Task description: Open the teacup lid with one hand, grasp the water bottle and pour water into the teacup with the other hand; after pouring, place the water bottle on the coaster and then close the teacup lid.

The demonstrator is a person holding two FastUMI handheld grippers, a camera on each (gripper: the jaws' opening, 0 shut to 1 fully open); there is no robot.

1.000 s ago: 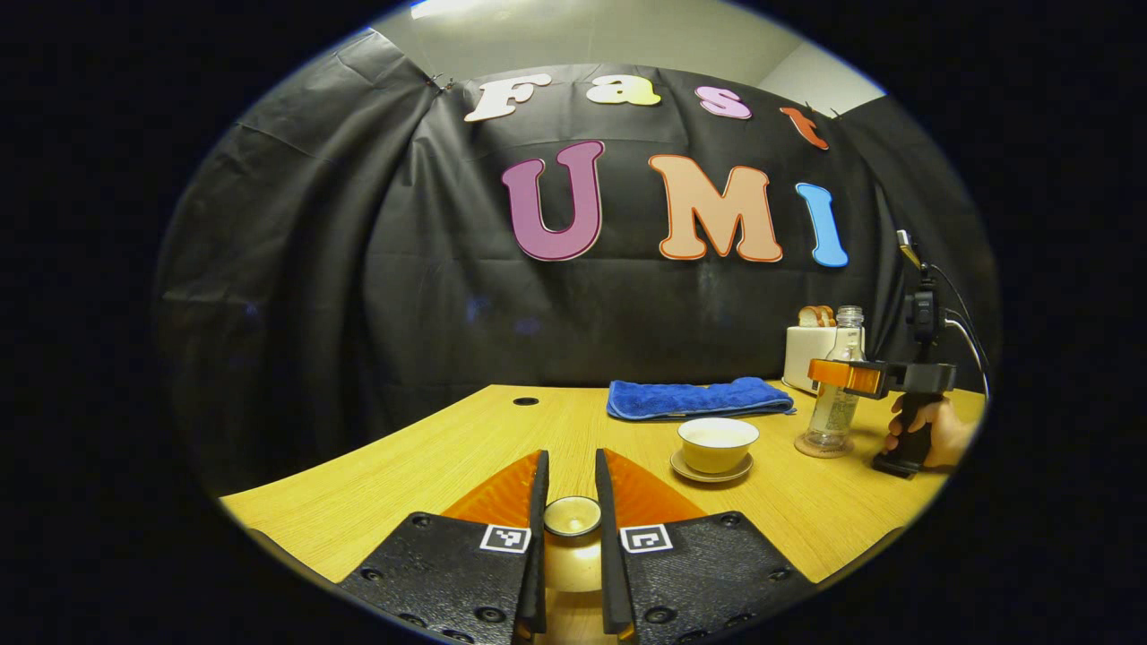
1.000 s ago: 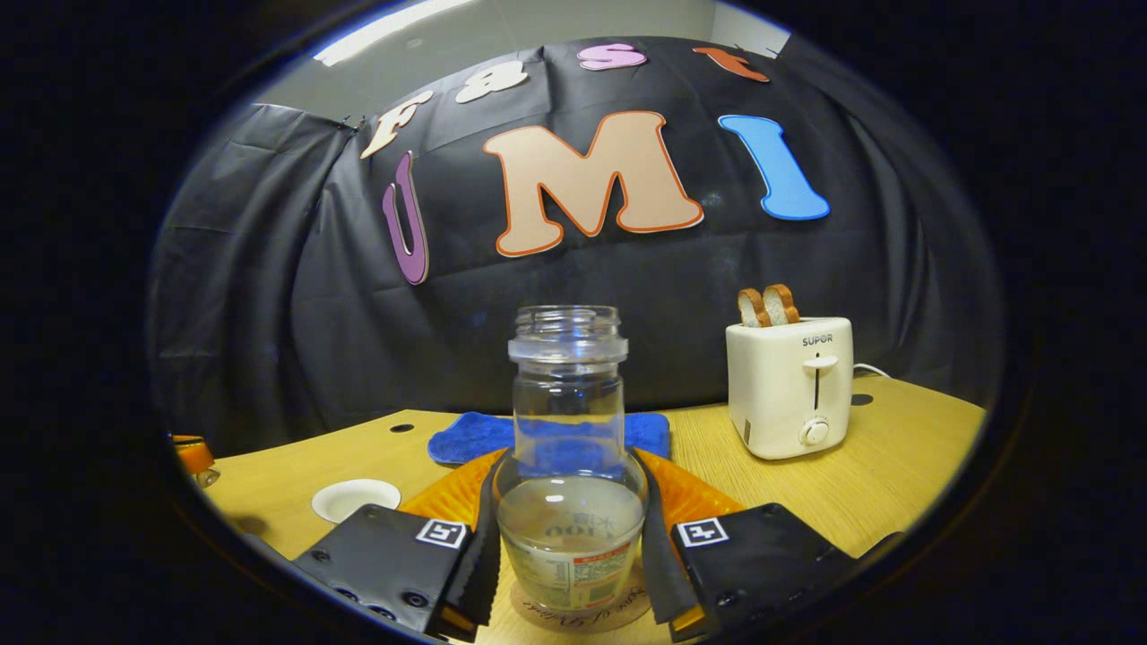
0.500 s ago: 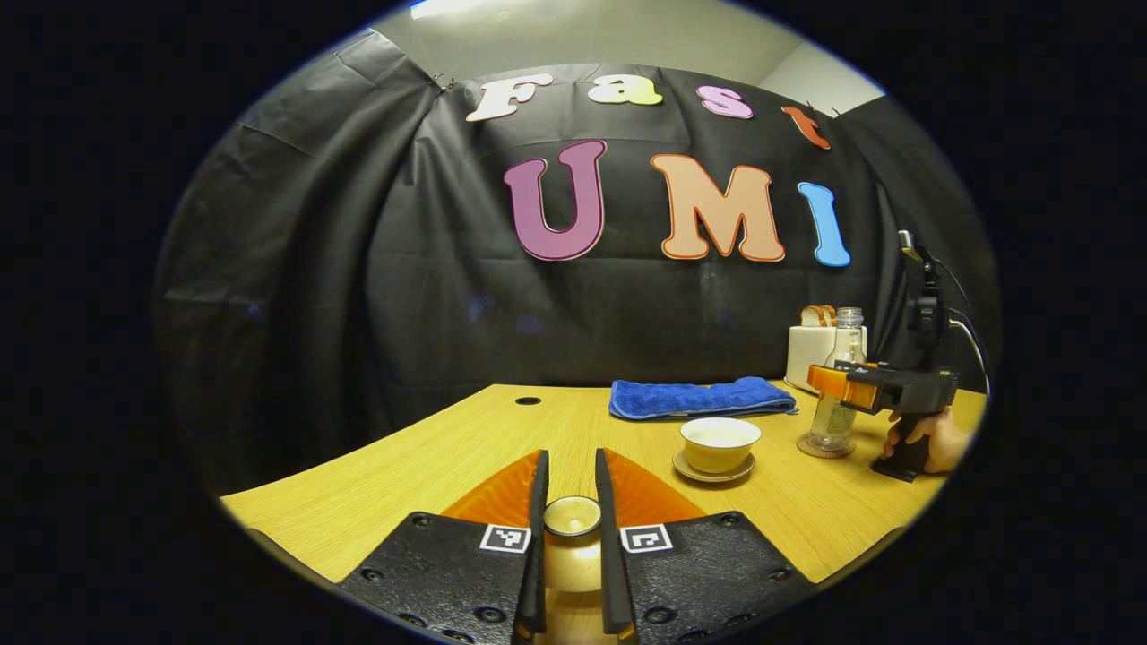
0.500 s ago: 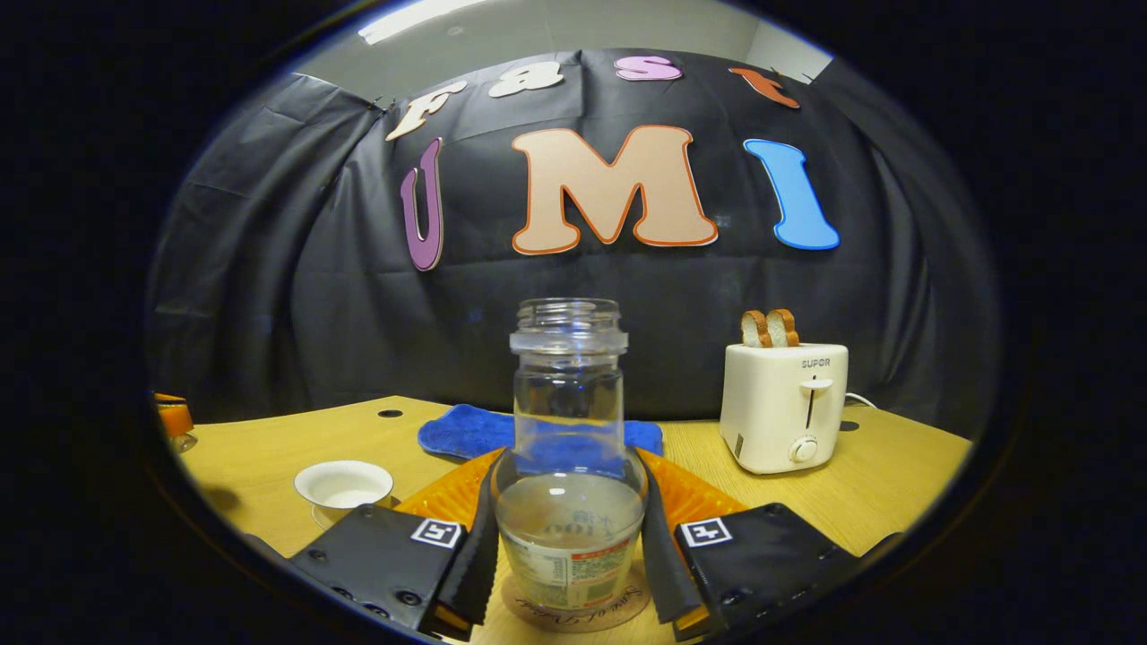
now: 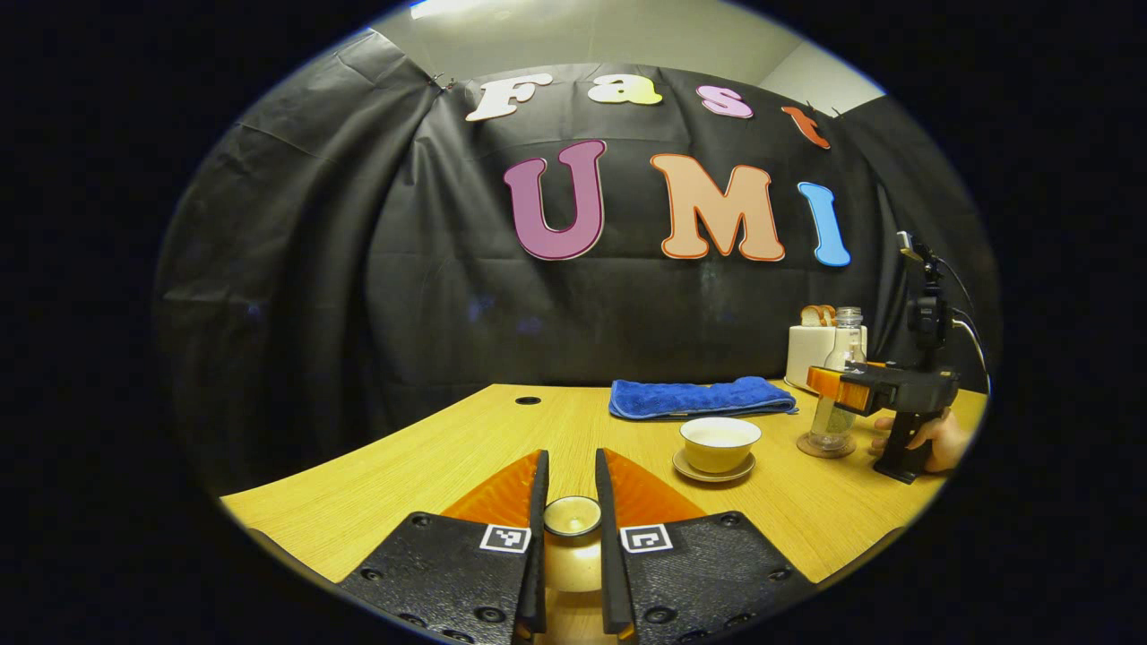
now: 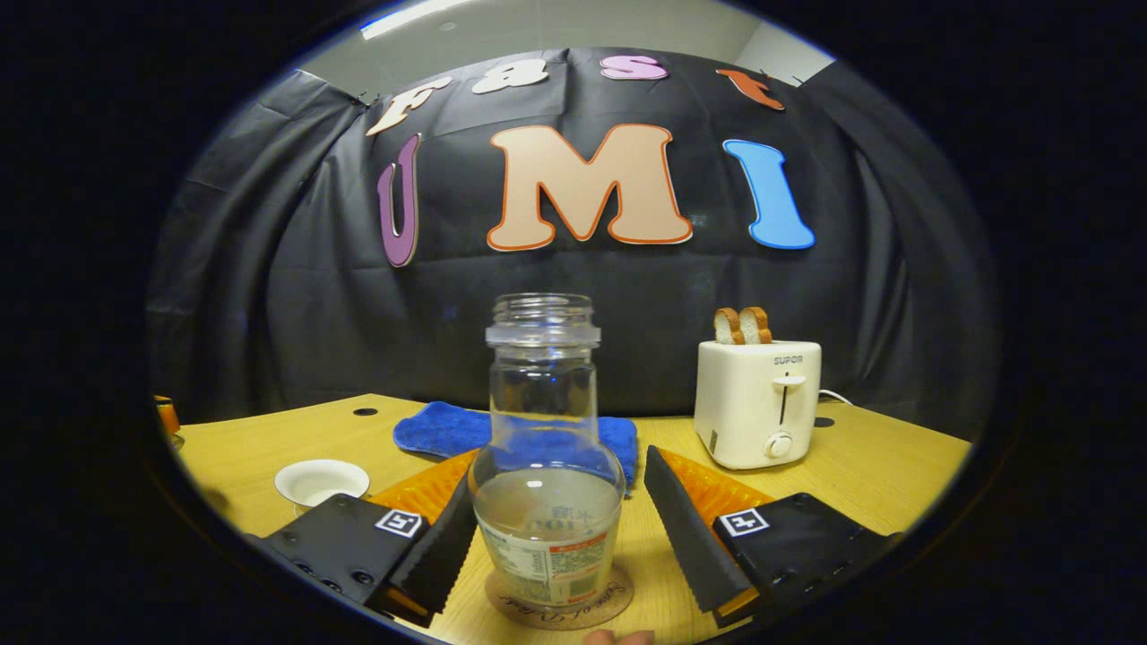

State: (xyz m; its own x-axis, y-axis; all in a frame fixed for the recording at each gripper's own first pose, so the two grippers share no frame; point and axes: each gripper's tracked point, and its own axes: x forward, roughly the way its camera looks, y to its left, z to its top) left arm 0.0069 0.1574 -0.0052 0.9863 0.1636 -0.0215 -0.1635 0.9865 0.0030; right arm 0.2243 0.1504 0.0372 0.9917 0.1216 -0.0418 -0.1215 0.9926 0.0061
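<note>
Water bottle (image 6: 547,466) stood upright on its round coaster (image 6: 559,602) toward the table's right side, uncapped and still about a third full. The right gripper (image 6: 560,537) had its fingers spread wide on either side of the bottle, a clear gap on the right and the left finger close beside the glass, so it gripped nothing; judged from that, the bottle had been set down and released, with the pouring step done. In the left gripper view the same bottle (image 5: 836,381) showed past the other gripper, with a hand (image 5: 932,439) on its handle.

Just left of the coaster sat the teacup (image 5: 720,443) on its saucer (image 5: 712,470), open, with pale liquid inside. The left gripper (image 5: 571,528) was drawn narrow around the teacup lid (image 5: 572,517), both fingers pressing its knob, and held it nearer the table's front edge, well apart from the cup; that kept the lid clear of the pour. What seemed left was carrying the lid across to the cup.

Behind the cup a folded blue towel (image 5: 699,397) lay near the table's back edge, and a white toaster (image 6: 757,403) with two slices of bread (image 6: 743,325) stood toward the back right corner. Nothing lay on the wooden table (image 5: 430,466) between lid and cup.
</note>
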